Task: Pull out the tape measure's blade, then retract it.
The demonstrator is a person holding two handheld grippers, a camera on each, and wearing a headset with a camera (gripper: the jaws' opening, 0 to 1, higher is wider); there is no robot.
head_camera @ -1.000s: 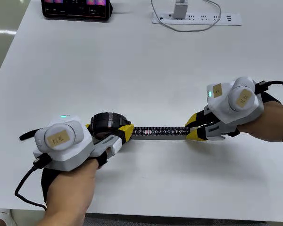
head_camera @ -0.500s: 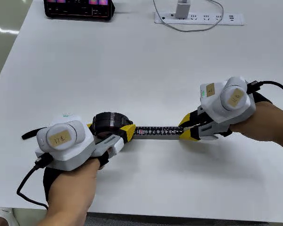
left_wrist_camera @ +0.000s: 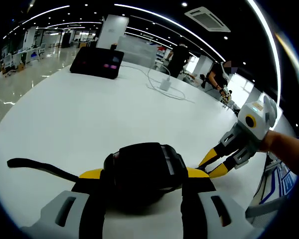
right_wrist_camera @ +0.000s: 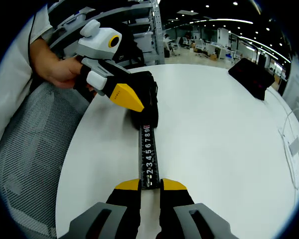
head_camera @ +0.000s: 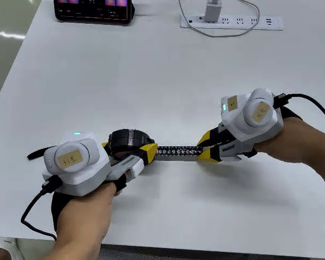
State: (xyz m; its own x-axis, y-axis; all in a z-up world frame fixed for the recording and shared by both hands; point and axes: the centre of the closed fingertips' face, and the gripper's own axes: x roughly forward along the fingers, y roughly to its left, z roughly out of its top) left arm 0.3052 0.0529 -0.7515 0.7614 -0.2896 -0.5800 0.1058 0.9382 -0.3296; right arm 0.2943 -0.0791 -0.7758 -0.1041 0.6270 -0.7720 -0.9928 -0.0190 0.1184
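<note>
Your left claw (head_camera: 136, 158) is squeezing the tape measure (head_camera: 125, 142), which is sitting on the table (head_camera: 151, 76). Your right claw (head_camera: 205, 148) is pinching the end of the blade (head_camera: 176, 151), which is sticking a little way out. I think you are guiding the blade; next, be keeping it straight and going slowly.

Black tape measure (head_camera: 128, 144) flat, blade (head_camera: 177, 151) partly extended.

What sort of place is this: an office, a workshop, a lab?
Probably a big open-plan office or lab hall. The work sits on a long white table with a power strip and a dark screen at its far end. The gripper views show long ceiling light strips over more desks.
</note>
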